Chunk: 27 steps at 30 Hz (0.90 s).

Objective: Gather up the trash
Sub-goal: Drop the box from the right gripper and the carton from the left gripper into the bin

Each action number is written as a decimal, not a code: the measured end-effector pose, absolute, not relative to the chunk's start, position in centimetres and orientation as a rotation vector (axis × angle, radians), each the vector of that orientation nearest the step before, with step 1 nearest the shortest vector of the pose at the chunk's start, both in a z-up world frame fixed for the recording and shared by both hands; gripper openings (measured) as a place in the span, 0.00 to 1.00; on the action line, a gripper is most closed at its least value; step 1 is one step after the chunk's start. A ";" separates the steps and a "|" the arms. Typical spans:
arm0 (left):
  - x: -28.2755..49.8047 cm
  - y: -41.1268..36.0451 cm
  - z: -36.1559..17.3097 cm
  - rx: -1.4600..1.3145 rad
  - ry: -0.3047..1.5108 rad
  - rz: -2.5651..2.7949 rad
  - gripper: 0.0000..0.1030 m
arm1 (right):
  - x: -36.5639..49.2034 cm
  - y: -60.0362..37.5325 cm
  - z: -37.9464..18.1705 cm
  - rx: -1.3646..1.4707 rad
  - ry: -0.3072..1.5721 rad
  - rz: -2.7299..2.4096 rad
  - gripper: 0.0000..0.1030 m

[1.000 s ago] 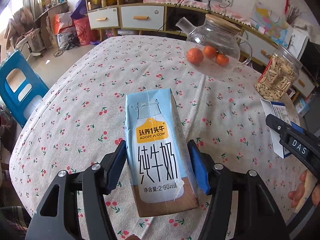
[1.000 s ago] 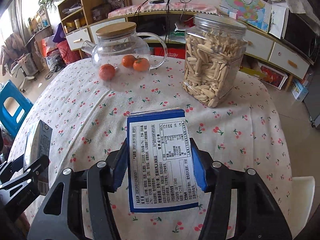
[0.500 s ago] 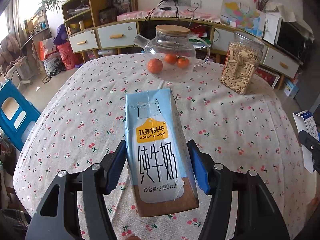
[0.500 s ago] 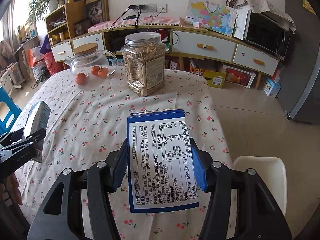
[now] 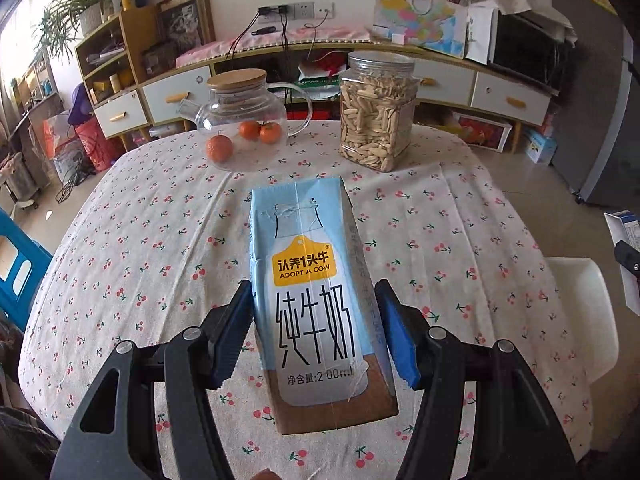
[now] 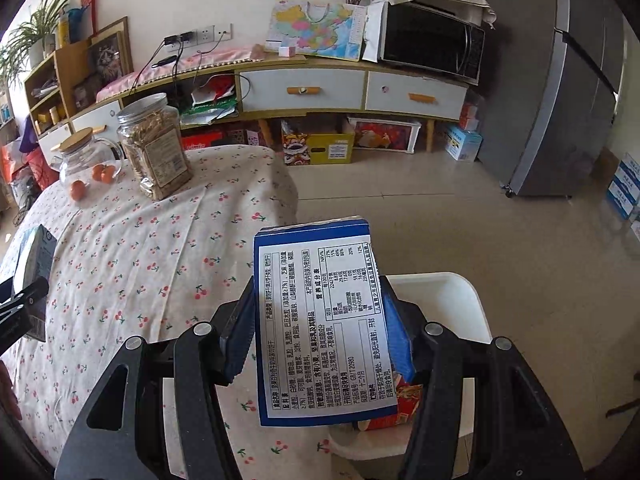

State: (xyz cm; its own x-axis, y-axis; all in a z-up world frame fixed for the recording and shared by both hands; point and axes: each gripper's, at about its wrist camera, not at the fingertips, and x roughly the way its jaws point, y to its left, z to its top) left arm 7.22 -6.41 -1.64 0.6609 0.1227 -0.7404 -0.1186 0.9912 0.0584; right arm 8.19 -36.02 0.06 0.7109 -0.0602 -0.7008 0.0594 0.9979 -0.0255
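Note:
My left gripper (image 5: 316,324) is shut on a light-blue milk carton (image 5: 316,304) and holds it above the cherry-print tablecloth (image 5: 132,264). My right gripper (image 6: 320,324) is shut on a blue snack box (image 6: 320,328) with a white label, held over the table's right edge above a white bin (image 6: 452,300). The bin holds some red packaging (image 6: 400,404). The bin also shows at the right in the left wrist view (image 5: 580,304). The milk carton appears at the left edge of the right wrist view (image 6: 34,260).
A glass teapot (image 5: 244,120) with oranges (image 5: 219,148) and a clear jar of seeds (image 5: 376,116) stand at the table's far side. A low cabinet (image 6: 320,88), a microwave (image 6: 432,48) and a fridge (image 6: 568,92) line the room. A blue chair (image 5: 20,268) stands left of the table.
Both grippers have swung to the right with their loads. The right gripper now hangs over the white bin beside the table; the teapot and jar have shifted left in view.

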 end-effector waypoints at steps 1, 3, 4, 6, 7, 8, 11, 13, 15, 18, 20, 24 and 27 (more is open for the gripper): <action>7.3 -7.0 -1.5 0.009 0.836 0.126 0.59 | 8.2 -37.0 -0.1 0.016 0.781 -0.092 0.52; 7.4 -8.3 -1.4 0.021 0.833 0.106 0.59 | 8.2 -39.0 -0.8 0.043 0.798 -0.146 0.52; 7.5 -8.9 -1.3 0.027 0.832 0.096 0.59 | 8.3 -40.0 -1.2 0.049 0.812 -0.175 0.52; 7.8 -10.2 -1.1 0.039 0.829 0.075 0.59 | 8.3 -41.7 -2.2 0.060 0.849 -0.223 0.53; 7.9 -10.9 -1.0 0.045 0.827 0.064 0.59 | 8.3 -42.5 -2.8 0.070 0.867 -0.246 0.53; 8.0 -11.6 -1.0 0.051 0.826 0.052 0.59 | 8.3 -43.3 -3.2 0.082 0.881 -0.265 0.55; 8.5 -14.0 -0.9 0.069 0.824 0.017 0.59 | 7.7 -45.4 -3.2 0.122 0.878 -0.313 0.72; 9.0 -15.6 -0.8 0.075 0.826 -0.009 0.59 | 6.9 -46.5 -2.5 0.138 0.834 -0.354 0.81; 9.4 -17.4 -0.6 0.082 0.826 -0.040 0.59 | 6.2 -47.8 -1.8 0.149 0.791 -0.404 0.86; 9.7 -20.5 -0.4 0.107 0.816 -0.092 0.59 | 5.3 -49.7 -1.4 0.160 0.756 -0.491 0.91; 9.9 -22.5 -0.3 0.117 0.813 -0.129 0.59 | 4.8 -50.9 -1.2 0.165 0.744 -0.550 0.92; 10.3 -26.6 -0.3 0.147 0.808 -0.198 0.59 | 3.5 -53.3 -0.8 0.208 0.721 -0.639 0.93; 10.5 -29.8 -0.5 0.171 0.808 -0.251 0.59 | 2.5 -55.0 -1.0 0.226 0.722 -0.687 0.93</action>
State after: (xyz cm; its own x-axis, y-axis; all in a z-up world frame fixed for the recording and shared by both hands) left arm 10.47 -29.76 -0.51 0.6640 -0.1563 -0.7312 0.2858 0.9567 0.0550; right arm 2.51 -54.98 -1.01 0.5450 -0.4989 -0.6738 0.6481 0.7606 -0.0389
